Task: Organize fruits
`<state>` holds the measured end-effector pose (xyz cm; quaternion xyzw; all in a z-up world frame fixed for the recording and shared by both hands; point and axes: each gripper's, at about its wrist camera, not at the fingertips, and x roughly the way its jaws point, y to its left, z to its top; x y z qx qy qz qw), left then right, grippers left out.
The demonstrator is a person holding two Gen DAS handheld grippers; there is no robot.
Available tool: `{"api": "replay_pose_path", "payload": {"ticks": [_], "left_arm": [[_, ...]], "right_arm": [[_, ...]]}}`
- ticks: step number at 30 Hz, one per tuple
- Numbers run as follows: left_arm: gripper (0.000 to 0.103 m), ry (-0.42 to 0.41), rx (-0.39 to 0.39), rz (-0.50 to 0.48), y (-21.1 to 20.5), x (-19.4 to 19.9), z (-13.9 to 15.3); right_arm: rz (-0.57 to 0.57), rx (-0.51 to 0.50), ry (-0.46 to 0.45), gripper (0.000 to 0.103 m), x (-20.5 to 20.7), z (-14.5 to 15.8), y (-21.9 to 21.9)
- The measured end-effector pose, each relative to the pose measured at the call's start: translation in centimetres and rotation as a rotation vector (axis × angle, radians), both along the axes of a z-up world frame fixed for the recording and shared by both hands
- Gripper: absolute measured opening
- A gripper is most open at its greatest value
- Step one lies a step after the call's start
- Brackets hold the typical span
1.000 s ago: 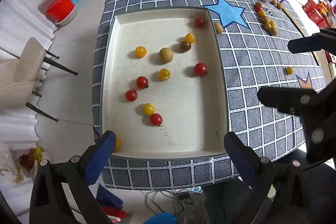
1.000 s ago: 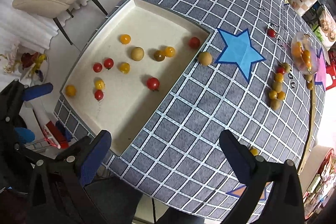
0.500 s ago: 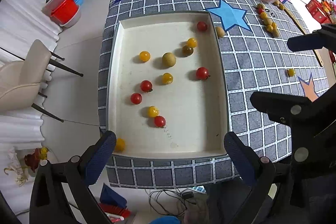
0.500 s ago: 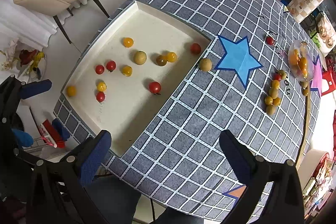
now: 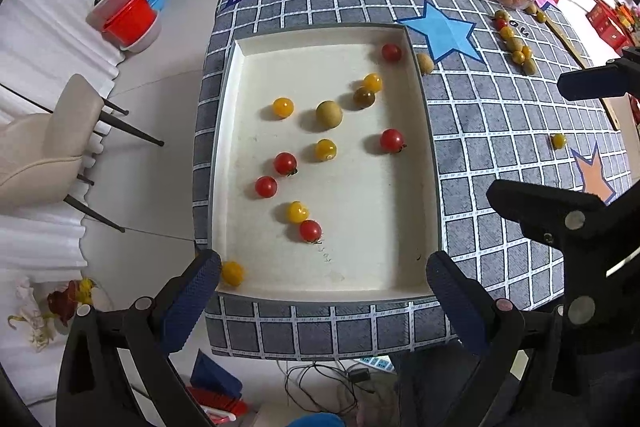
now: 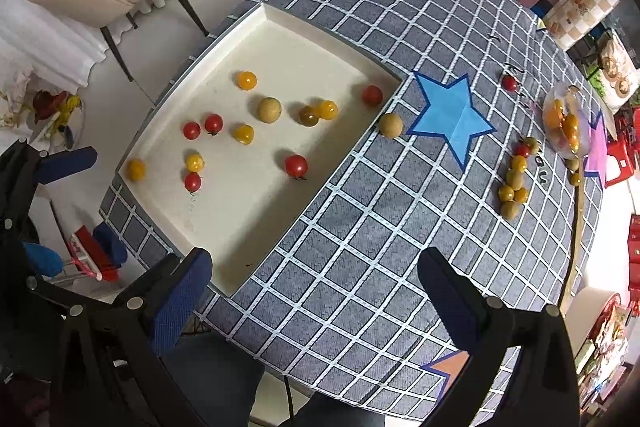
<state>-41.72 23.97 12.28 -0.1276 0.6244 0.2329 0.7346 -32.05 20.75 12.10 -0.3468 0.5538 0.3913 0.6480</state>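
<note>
The left gripper [image 5: 322,273] hangs released, its two blue ribbed pads spread wide, above the near rim of the tray [image 5: 320,293]. The right gripper [image 6: 314,277] is likewise spread and holds nothing; it hovers over the checked tablecloth [image 6: 360,247] just off the tray's near right corner.

The coming move likely turns on this: the fruit in the tray lies straight ahead of the left gripper, while the loose fruit out on the cloth lies ahead and to the right of the right gripper. So the left is the nearer one for the tray, the right for the cloth. Closest to the left pads is a yellow tomato [image 5: 232,273] in the tray's near left corner, almost touching the left pad; next out, a red tomato [image 5: 311,230] touches another yellow one just beyond it.

The fruits are small, smooth, glossy balls with no long axis, so any approach angle would probably serve, though they may roll on the flat, matte cream floor. Further ahead sits a larger dull tan fruit [image 5: 329,113]. Beyond the tray's far right corner, a similar tan fruit [image 6: 391,125] rests on the cloth beside a blue paper star [image 6: 450,117]; a string of small yellow, green and red fruits [image 6: 514,183] lies well off to the right, near a clear bowl [image 6: 566,127].
</note>
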Motion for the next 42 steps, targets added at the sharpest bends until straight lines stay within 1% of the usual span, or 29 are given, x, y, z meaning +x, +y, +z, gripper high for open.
{"api": "replay_pose_path", "payload": {"ticks": [5,10,16,42], "left_arm": [[0.103,-0.008,0.003,0.006,-0.4,-0.5,0.0],[0.103,-0.009,-0.005,0.032,-0.3,-0.9,-0.2],[0.103,-0.018,-0.009,0.050,-0.2,-1.4,-0.2],[0.103,-0.019,-0.005,0.045,-0.4,-1.8,-0.1]], "right_arm": [[-0.030,-0.002,0.005,0.103,0.1,-0.2,-0.5],[-0.012,-0.024,0.015,0.103,-0.6,-0.7,-0.4],[0.006,-0.024,0.005,0.103,-1.3,-0.5,-0.2],[0.015,-0.019,0.004,0.103,-1.9,-0.4,0.1]]}}
